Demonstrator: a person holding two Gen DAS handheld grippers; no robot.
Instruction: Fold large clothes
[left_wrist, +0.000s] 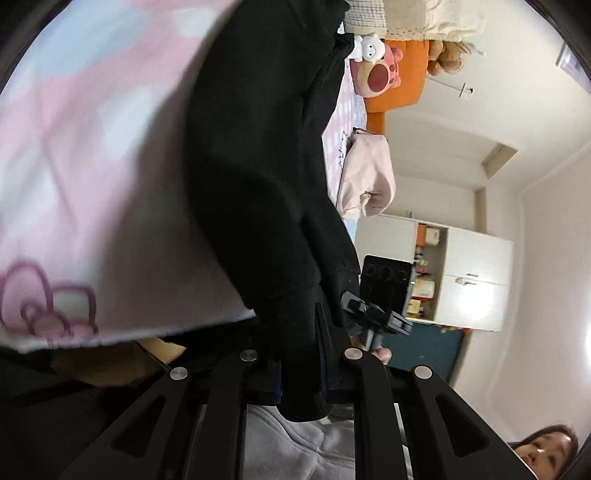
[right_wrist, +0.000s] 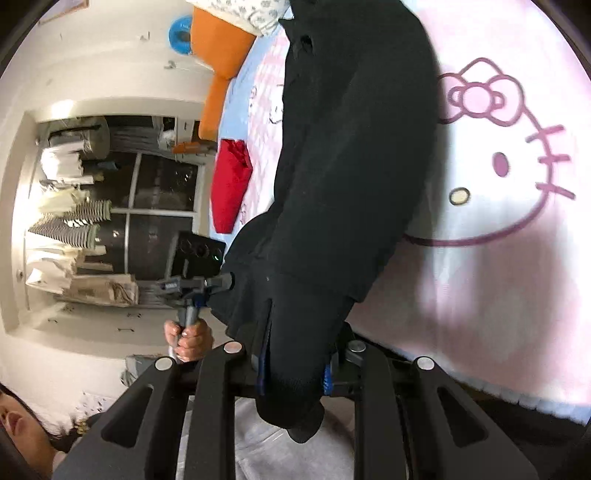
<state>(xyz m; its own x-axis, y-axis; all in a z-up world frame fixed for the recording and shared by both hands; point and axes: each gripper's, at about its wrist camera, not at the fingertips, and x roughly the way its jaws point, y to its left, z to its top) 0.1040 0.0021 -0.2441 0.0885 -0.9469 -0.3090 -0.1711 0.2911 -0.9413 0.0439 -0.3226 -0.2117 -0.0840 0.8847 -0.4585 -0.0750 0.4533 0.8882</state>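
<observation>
The left gripper (left_wrist: 301, 373) is clamped on black cloth (left_wrist: 258, 177), jaws nearly closed. The right gripper (right_wrist: 295, 369) pinches the same cloth, both held side by side.

Place: a home bedroom.
Bed: pink cartoon-cat blanket (right_wrist: 498, 177), orange headboard (left_wrist: 402, 81).
Toys: plush animals (left_wrist: 376, 70).
Storage: white cabinet (left_wrist: 476, 277); window (right_wrist: 159, 206).

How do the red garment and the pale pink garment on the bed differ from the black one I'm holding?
The black garment is pinched at its edge by the left gripper and right gripper, hanging stretched out. The red garment and pale pink garment lie bunched and ungripped on the Hello Kitty bedcover. Black looks largest. All are unfolded.
</observation>
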